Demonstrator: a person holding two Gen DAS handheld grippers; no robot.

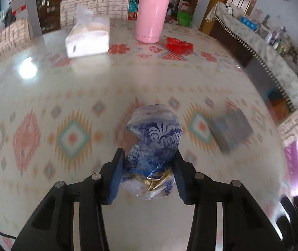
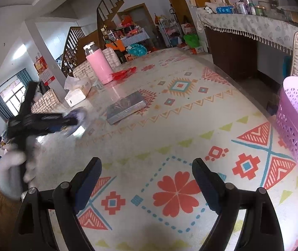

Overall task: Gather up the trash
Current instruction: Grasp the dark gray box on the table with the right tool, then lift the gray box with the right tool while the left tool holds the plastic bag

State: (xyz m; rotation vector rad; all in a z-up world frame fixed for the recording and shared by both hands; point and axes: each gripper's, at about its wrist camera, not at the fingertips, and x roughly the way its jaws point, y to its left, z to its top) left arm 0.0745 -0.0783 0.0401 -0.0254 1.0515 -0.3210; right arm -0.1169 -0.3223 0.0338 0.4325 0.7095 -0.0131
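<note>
Jaws of the left gripper pinch a crumpled blue-and-white plastic wrapper above the bench; its lower end, clear film with a gold scrap, is partly hidden between them. Right gripper hangs spread and empty. Only the right view shows the purple basket; there the left gripper is a blur.
</note>
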